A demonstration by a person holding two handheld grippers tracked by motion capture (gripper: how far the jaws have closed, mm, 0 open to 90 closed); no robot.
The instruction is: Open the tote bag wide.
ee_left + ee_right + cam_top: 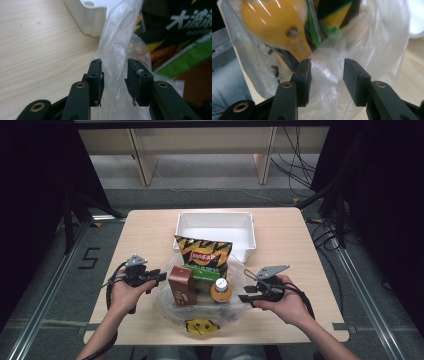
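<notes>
Pale wood-grain surface [290, 250], squared top, standing on grey floor with metal rails running along both sides. Dark curtains left and right; cables trail on the floor beyond the far right corner; wooden furniture legs at the back.

Landmark: the white bin [216, 232], at the far middle of the surface. Just in front of the bin sits a clear plastic bag [165, 307], its mouth up. Inside it: a black-and-yellow chip packet [202, 251] nearest the bin, a brown carton [181, 285] in front of that, an orange bottle [221, 290] beside the carton. A small yellow item [201, 325] lies at the edge of the bag farthest from the bin.

Your left claw [156, 276] sits at the bag's left rim, well in front of the bin's left corner. Its jaws are parted, a fold of the bag film [115, 62] standing between them, not yet pinched.

Your right claw [246, 294] sits at the bag's right rim. Its jaws are also parted, bag film [327, 75] in the gap, with the bottle's orange body [274, 22] just beyond. Neither claw is clenched.
</notes>
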